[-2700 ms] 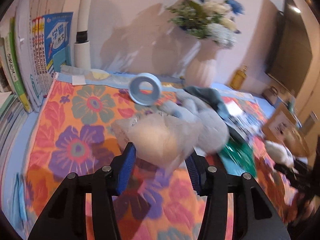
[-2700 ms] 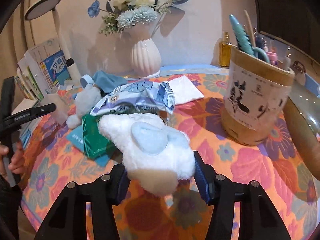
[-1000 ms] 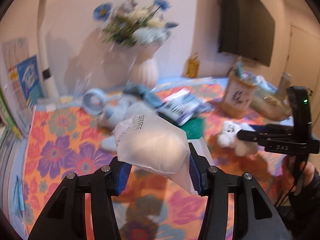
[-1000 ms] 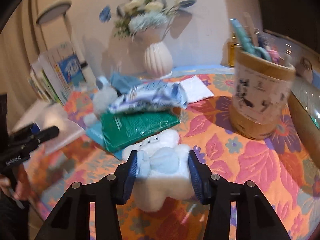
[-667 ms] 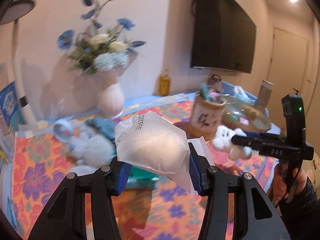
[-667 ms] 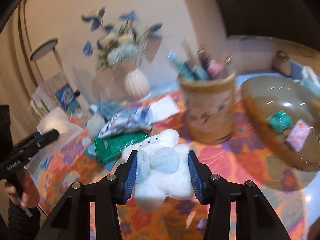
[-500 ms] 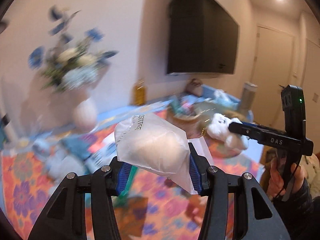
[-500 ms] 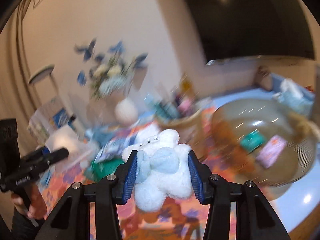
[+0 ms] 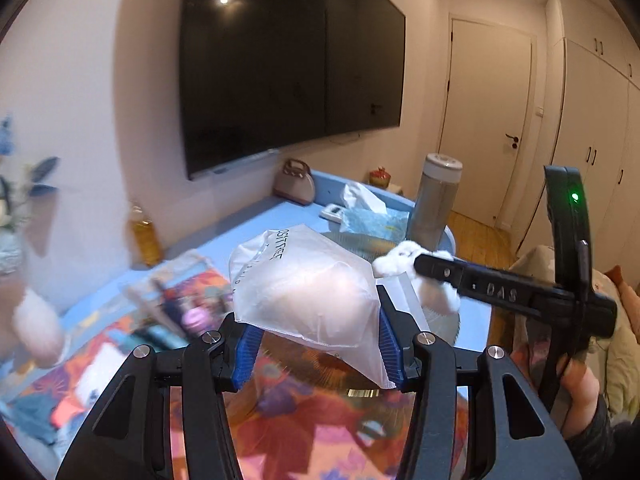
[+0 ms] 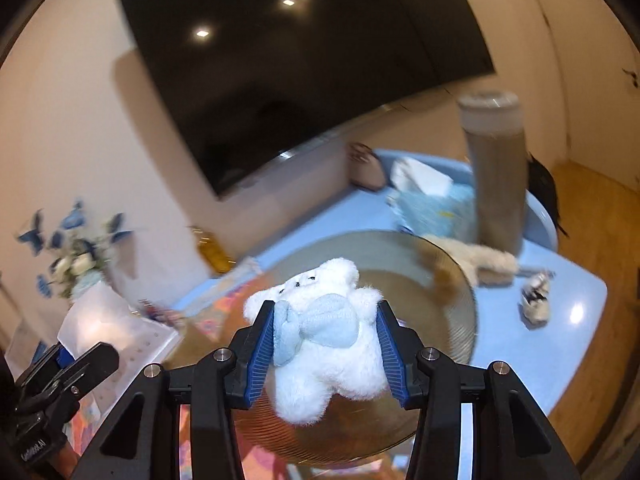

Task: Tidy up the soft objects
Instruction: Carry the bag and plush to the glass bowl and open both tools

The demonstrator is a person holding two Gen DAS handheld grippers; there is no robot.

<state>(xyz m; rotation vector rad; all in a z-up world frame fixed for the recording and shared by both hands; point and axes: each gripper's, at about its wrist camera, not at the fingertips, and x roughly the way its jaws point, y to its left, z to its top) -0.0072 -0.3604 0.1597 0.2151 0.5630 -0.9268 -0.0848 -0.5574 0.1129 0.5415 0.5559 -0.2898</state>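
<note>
Left gripper (image 9: 316, 344): jaws clamped on frosted plastic pouch (image 9: 304, 292), held above the counter (image 9: 224, 240). Right gripper (image 10: 326, 344): jaws pinched around white plush bear (image 10: 320, 332), raised over amber glass dish (image 10: 448, 312).

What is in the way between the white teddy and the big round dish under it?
Nothing visible. The right gripper holds the white teddy right above the round ribbed dish, and the dish's bare part below it shows no other thing.
</note>
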